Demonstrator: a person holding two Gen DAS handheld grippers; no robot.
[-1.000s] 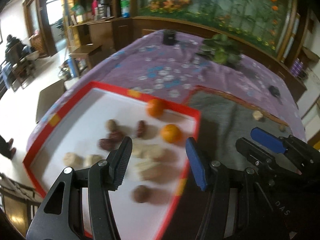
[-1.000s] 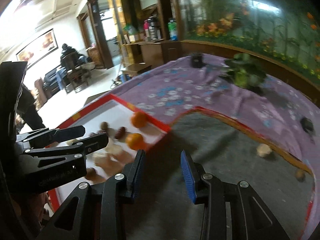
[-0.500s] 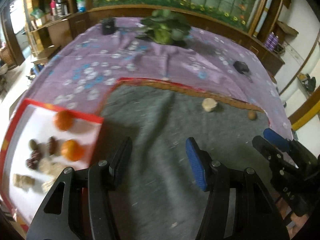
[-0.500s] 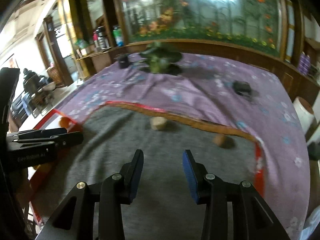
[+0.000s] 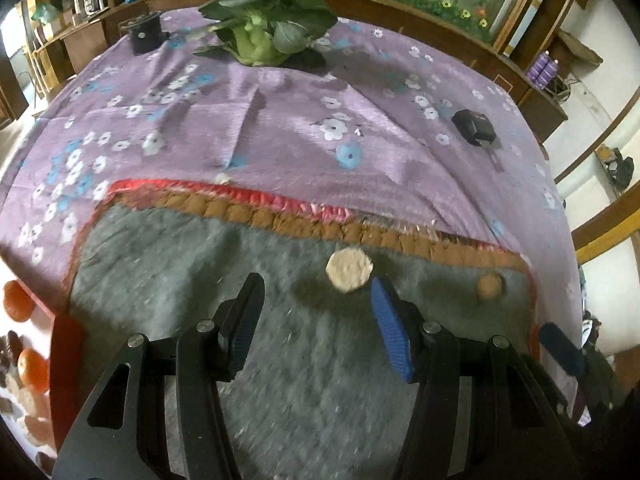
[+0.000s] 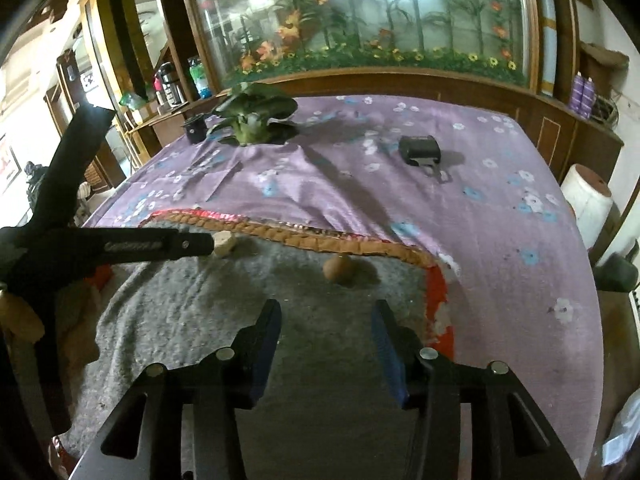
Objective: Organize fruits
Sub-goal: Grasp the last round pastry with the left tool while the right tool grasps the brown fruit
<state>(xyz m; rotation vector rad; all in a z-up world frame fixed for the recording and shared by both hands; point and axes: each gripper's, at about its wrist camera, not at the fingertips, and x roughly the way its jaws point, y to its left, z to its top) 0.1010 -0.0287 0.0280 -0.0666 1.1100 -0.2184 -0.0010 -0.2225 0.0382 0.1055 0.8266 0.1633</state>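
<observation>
The left gripper [image 5: 314,312] hangs with fingers spread and empty over the grey mat [image 5: 200,264], its blue finger just beside the pale banana slice [image 5: 349,270]. The right gripper [image 6: 326,338], likewise wide and empty, faces a brown fruit [image 6: 338,268], possibly a longan. This looks like the reach-to-pick step; next, each must straddle its piece and close, then carry it to the red tray [image 5: 66,344].

A felt mat [image 5: 280,360] lies on the bench's tablecloth [image 5: 280,120]. On the mat, near its far edge, sit a cut slice [image 5: 349,269] and, right of it, a small round fruit [image 5: 489,287]. A tray [image 5: 66,344] adjoins the mat's left edge. Beyond the mat lie a leafy vegetable [image 5: 264,32] and a cup [image 5: 144,34].
</observation>
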